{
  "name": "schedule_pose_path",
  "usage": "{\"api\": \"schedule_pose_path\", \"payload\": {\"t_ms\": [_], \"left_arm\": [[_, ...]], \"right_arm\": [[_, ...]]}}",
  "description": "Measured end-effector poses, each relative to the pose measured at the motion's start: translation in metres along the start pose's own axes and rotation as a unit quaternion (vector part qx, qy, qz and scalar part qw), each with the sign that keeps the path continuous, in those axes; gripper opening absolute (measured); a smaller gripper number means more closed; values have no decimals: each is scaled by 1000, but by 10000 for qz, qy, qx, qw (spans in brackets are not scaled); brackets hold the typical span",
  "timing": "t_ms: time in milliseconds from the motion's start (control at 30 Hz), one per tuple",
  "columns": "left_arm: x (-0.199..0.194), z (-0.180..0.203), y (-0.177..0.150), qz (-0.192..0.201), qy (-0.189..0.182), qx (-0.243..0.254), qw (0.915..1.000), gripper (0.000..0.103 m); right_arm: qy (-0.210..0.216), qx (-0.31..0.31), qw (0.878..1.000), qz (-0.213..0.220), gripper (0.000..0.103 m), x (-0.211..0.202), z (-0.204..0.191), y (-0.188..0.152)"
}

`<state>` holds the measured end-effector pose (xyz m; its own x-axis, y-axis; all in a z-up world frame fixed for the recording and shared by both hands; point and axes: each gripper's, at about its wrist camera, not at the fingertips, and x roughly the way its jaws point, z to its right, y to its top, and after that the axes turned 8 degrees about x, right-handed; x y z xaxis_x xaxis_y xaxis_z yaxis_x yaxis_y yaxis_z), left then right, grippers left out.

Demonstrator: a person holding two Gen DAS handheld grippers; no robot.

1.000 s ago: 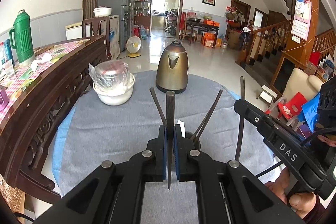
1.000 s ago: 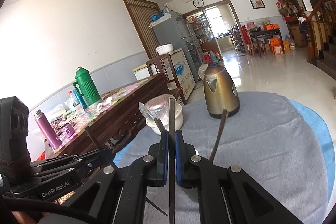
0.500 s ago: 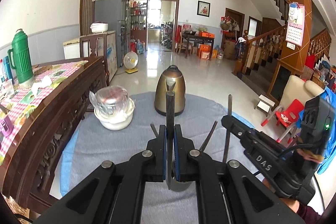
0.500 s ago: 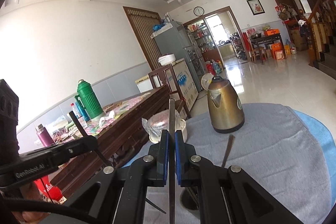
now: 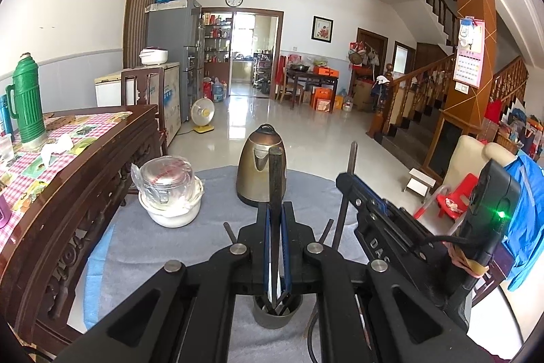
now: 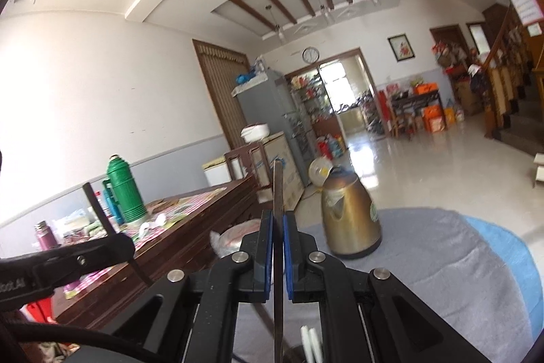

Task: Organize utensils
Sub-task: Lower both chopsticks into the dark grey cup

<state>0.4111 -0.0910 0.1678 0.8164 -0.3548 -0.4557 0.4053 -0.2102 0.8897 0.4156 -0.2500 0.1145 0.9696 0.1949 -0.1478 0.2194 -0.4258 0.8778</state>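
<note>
Chopsticks stood upright, one clamped in each closed gripper: left gripper directly above the dark holder cup near the grey cloth's front edge, right gripper just beside.

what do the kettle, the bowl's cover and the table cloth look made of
Kettle: metal, probably stainless steel with a bronze-gold brushed finish; it shows soft highlights and a dark handle, likely plastic.
Bowl's cover: thin clear plastic film or bag, crinkled and glossy, over a white glossy bowl, probably ceramic.
Table cloth: grey woven or felt-like fabric, matte, with no shine.
</note>
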Motion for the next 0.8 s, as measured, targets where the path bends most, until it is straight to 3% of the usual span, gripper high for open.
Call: {"api": "schedule_pose_path", "payload": {"t_ms": [433, 800], "left_arm": [[24, -3, -8, -4, -53, -31, 10000, 7], [46, -6, -26, 57, -74, -44, 9999, 7]], "right_arm": [[-471, -420, 9961, 610, 6, 19, -2, 0], [-796, -399, 9938, 668, 6, 44, 6, -21]]}}
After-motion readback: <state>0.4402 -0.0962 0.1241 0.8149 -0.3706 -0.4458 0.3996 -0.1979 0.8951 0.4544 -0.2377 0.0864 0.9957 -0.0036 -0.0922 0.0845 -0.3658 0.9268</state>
